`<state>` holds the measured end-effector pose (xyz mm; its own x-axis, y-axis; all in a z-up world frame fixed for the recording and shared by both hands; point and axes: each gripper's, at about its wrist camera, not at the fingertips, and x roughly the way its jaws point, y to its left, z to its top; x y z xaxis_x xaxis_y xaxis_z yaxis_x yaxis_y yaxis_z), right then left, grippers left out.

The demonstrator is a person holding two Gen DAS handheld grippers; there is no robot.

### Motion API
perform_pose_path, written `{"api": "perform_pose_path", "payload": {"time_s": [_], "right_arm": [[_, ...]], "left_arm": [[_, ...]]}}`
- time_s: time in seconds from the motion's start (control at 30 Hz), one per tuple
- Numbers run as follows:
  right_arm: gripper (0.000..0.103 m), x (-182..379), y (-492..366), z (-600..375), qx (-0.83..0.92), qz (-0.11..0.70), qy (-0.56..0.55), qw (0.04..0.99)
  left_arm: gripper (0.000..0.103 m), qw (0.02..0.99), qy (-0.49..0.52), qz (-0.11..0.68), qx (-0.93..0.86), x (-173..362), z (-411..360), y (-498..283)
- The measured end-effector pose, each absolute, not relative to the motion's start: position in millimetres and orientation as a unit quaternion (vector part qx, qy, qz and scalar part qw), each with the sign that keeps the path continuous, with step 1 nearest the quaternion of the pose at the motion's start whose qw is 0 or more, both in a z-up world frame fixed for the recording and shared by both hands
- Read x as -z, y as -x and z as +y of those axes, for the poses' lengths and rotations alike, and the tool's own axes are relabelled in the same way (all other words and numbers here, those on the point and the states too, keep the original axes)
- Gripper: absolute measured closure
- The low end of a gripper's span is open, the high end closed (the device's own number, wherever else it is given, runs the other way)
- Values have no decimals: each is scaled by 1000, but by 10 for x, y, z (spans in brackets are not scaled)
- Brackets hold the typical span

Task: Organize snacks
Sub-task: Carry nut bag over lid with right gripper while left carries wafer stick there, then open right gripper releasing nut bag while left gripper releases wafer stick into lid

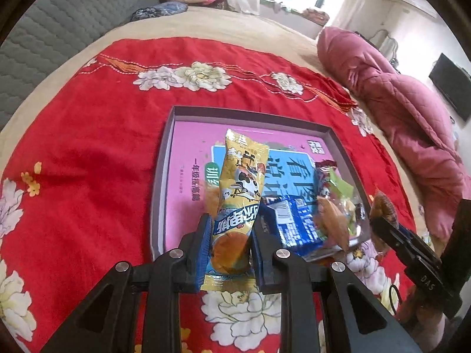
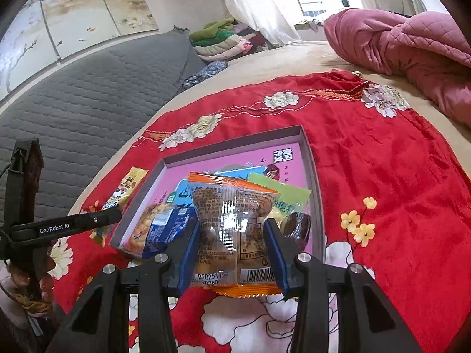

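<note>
My left gripper [image 1: 232, 220] is shut on a yellow snack packet [image 1: 244, 176] and holds it upright over the near edge of a shallow grey tray [image 1: 250, 114] with a pink printed floor. In the tray's right half lie a blue packet [image 1: 294, 223] and other wrapped snacks. My right gripper [image 2: 232, 226] is shut on a clear packet with orange ends [image 2: 232, 206] that holds a brown bun, above the near side of the tray [image 2: 309, 158]. Behind it lie the blue packet [image 2: 167, 229], a green packet [image 2: 282, 194] and a dark round snack [image 2: 297, 226]. At the left stands the left gripper [image 2: 114, 214] with the yellow packet [image 2: 126, 188].
The tray rests on a red flowered cloth [image 1: 88, 147] spread over a beige bed. A bunched pink quilt [image 1: 397, 103] lies to the right. A grey padded headboard [image 2: 73, 103] runs along the left, with folded blankets [image 2: 223, 41] at the far end.
</note>
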<state>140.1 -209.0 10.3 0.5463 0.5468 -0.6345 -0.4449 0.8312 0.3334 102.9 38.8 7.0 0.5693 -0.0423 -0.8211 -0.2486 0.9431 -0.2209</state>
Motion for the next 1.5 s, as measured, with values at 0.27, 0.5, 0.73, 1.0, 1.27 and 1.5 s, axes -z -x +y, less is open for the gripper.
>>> {"api": "perform_pose_path", "payload": {"time_s": [0.27, 0.5, 0.73, 1.0, 1.27, 1.5], "right_arm": [[59, -80, -1490, -2004, -279, 380, -58, 880], [59, -52, -1556, -1947, -271, 379, -50, 883], [59, 6, -1616, -1895, -264, 384, -44, 884], [58, 60, -1650, -1866, -253, 390, -36, 885], [55, 74, -1640, -1868, -245, 389, -33, 887], [47, 68, -1642, -1903, -238, 388, -37, 889]], "left_arm": [[77, 868, 148, 468, -73, 33, 433, -1139], [77, 863, 146, 477, -77, 107, 445, -1203], [77, 860, 146, 483, -79, 155, 451, -1229], [77, 859, 145, 485, -79, 177, 447, -1237], [75, 858, 135, 490, -80, 199, 409, -1252], [60, 859, 134, 488, -75, 176, 393, -1248]]}}
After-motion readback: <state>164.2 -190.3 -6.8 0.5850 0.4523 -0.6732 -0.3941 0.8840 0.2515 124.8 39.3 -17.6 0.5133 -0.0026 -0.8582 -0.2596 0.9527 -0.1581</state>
